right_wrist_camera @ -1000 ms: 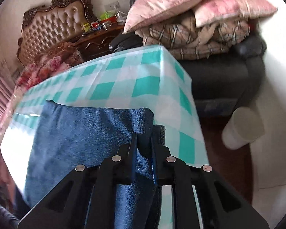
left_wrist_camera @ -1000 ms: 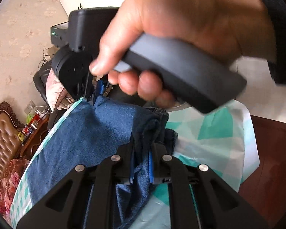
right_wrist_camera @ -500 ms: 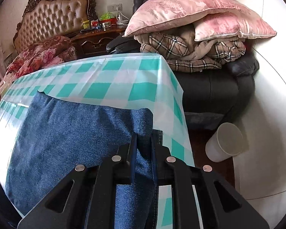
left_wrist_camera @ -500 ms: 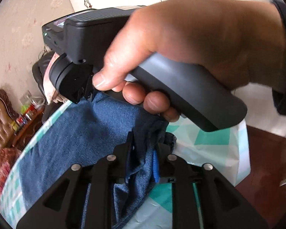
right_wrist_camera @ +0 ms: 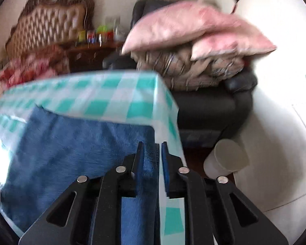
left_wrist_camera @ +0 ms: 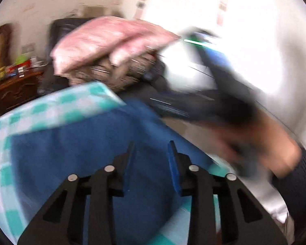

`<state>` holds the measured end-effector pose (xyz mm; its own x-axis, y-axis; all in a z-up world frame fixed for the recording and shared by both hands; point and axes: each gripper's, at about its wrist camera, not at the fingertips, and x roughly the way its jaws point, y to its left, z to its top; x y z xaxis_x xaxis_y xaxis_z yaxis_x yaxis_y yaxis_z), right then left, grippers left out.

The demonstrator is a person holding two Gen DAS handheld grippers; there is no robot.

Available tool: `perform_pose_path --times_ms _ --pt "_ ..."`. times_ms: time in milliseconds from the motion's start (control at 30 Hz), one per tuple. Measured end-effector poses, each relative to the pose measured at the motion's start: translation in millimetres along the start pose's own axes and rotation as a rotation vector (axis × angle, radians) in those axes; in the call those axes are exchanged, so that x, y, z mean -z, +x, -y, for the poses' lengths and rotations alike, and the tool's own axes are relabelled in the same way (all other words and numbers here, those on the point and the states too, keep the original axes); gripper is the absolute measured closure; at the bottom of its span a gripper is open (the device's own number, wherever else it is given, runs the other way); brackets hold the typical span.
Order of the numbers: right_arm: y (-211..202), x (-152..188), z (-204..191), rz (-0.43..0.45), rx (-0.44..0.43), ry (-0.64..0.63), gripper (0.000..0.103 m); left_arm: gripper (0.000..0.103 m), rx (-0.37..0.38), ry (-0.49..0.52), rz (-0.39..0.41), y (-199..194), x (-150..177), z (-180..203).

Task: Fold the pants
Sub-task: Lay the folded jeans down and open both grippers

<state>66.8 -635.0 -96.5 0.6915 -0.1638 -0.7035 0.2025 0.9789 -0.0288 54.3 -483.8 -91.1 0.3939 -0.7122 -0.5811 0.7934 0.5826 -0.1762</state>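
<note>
Table w/ teal-checked cloth (right_wrist_camera: 104,94) fills the mid-left of the right wrist view; behind it, upper right, a dark armchair (right_wrist_camera: 210,104) piled w/ pink pillows (right_wrist_camera: 185,30) and a plaid blanket (right_wrist_camera: 185,69).

Jeans (right_wrist_camera: 71,147) lie folded on the cloth, lower left of that frame, their right edge running along the table's right side. In the left wrist view the denim (left_wrist_camera: 75,149) spreads across the lower centre.

Left gripper (left_wrist_camera: 151,155), bottom centre: its jaws have just been opening; blue pads stand apart, clear of the fabric, nothing pinched between them. Pic is badly blurred.

Right gripper (right_wrist_camera: 152,153), bottom centre: jaws nearly closed, denim edge sits between the pads. Looks like it's gripping the hem, though a sliver of gap shows on the right pad, so grip may be loosening.

Right hand (left_wrist_camera: 261,143) on its handle shows mid-right in the left view.

Judgement: fold laid, release underway. To do it well: let go w/ both sides evenly, lift straight off so the pads don't drag the top layer, then check edges line up before the next fold.
</note>
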Motion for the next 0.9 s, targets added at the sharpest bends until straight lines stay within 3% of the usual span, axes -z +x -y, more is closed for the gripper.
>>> perform_pose_path --times_ms 100,167,267,333,400,500,600,733,833,900 --pt "-36.5 15.4 -0.4 0.039 0.068 0.088 0.087 0.085 0.034 -0.038 -0.061 28.3 -25.4 -29.5" --pt "-46.0 32.4 -4.9 0.028 0.093 0.141 0.087 0.086 0.101 -0.024 -0.129 55.6 -39.9 -35.9" --pt "-47.1 54.5 -20.7 0.015 0.139 0.123 0.087 0.086 0.177 0.038 -0.214 91.3 -48.3 -33.3" --pt "-35.2 67.3 -25.8 -0.044 0.157 0.140 0.087 0.087 0.115 0.086 -0.292 123.7 -47.9 -29.5" --pt "-21.8 78.4 -27.4 -0.106 0.177 0.149 0.087 0.101 0.083 0.077 -0.298 136.7 -47.9 -35.2" --pt "-16.1 88.5 -28.9 -0.129 0.191 0.138 0.087 0.101 0.121 0.015 -0.298 133.5 -52.8 -45.8" --pt "-14.9 91.5 -31.1 -0.129 0.205 0.125 0.087 0.091 0.045 0.016 -0.246 115.3 -54.6 -55.3" --pt "-14.4 94.6 -35.6 -0.131 0.227 0.098 0.087 0.089 -0.046 0.005 -0.307 121.1 -40.1 -80.6" --pt "-15.6 96.4 -38.3 -0.134 0.245 0.081 0.087 0.089 -0.134 -0.065 -0.302 114.9 -37.1 -108.9" --pt "-15.9 96.3 -39.1 -0.137 0.252 0.076 0.086 0.088 -0.156 -0.103 -0.276 101.7 -36.1 -122.1"
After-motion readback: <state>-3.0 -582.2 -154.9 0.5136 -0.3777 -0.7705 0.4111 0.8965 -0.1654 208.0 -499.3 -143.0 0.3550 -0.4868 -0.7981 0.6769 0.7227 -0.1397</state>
